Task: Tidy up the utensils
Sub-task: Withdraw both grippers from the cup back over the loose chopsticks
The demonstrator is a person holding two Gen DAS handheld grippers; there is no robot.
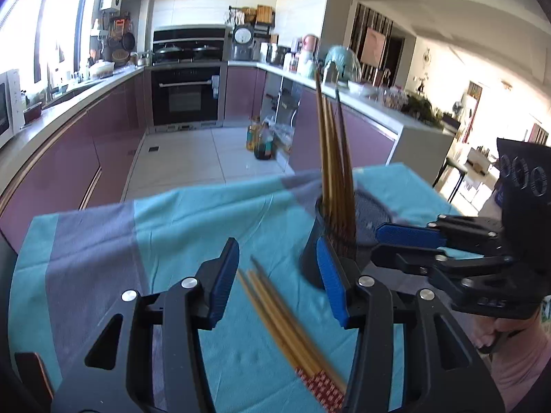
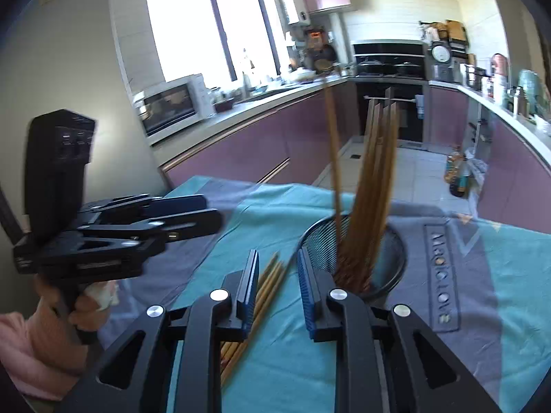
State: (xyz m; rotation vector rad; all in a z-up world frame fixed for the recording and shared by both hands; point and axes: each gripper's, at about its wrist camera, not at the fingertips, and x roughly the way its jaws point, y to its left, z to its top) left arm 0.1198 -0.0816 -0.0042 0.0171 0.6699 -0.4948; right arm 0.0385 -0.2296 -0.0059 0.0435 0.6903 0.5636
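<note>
A table under a teal and grey cloth [image 1: 193,227] carries a black mesh holder [image 2: 385,261], upright, with chopsticks standing in it. Just beside the holder, toward the cameras, a loose bundle of chopsticks [image 1: 289,330] lies flat on the cloth.

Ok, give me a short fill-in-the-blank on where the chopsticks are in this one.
1. The upright chopsticks stand in a black mesh ___.
2. The loose chopsticks lie flat on the ___.
3. The left gripper holds ___.
4. Behind the table is a ___.

Missing words: holder; tablecloth; nothing; kitchen
</note>
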